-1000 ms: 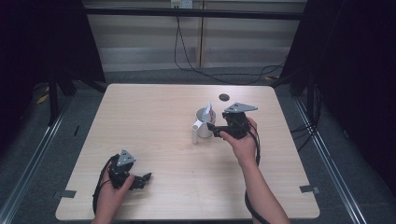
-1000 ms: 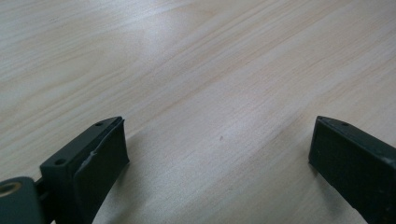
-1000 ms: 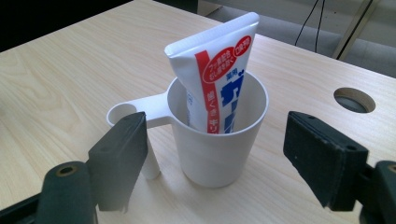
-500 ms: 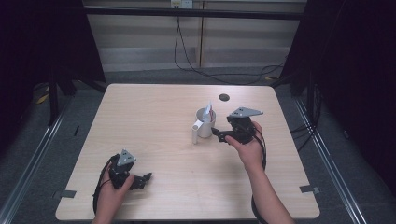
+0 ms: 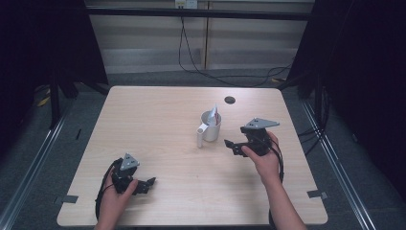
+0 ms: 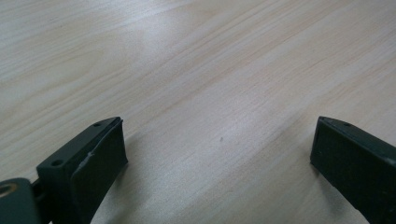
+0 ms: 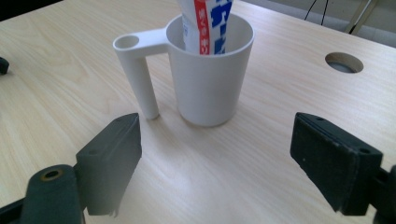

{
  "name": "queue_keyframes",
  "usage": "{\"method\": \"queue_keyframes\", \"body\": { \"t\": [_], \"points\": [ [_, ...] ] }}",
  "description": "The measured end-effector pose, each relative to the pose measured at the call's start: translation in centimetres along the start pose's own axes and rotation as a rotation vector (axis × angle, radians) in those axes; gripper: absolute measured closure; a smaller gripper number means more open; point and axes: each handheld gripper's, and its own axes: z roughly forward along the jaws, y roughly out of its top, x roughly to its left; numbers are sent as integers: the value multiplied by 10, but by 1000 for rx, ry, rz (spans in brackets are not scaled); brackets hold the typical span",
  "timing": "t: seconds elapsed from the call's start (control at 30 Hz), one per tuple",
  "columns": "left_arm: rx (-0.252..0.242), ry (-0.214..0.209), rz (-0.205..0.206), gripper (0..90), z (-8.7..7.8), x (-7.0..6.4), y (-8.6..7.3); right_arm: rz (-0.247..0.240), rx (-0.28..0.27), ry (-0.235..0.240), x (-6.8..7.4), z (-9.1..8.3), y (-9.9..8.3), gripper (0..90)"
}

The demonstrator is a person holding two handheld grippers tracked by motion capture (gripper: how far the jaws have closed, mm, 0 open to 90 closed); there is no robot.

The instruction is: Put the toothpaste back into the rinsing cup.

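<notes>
Right gripper (image 5: 233, 144) now back from white cup (image 5: 211, 127), jaws apart; tube (image 7: 208, 23) lettering red-and-blue, unreadable.

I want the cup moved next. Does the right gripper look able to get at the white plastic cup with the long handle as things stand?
Probably yes. The right gripper is open and faces the white plastic cup, with bare wooden table between them. The toothpaste tube stands inside, out of the way.

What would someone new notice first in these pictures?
A white plastic mug with a long straight handle stands right of centre on the pale wooden table, holding a red, white and blue tube. The right gripper faces it, fingers open; the left gripper rests near the front edge.
</notes>
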Motion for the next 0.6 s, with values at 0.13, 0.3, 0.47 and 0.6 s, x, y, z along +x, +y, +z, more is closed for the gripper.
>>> {"method": "queue_keyframes", "body": {
  "t": [0.13, 0.3, 0.47, 0.6],
  "points": [
    [1, -1, 1, 29, 0, 0, 0, -8, 19, 2, -1, -4, -6, 151],
    [-2, -4, 0, 27, 1, 0, 0, -20, 44, 16, -3, -8, -14, 148],
    [-1, -5, 0, 27, 1, 0, 0, -14, 47, 21, -4, -12, -22, 148],
    [1, -6, -1, 27, 1, 0, 0, -12, 48, 20, -4, -17, -26, 148]
  ]
}}
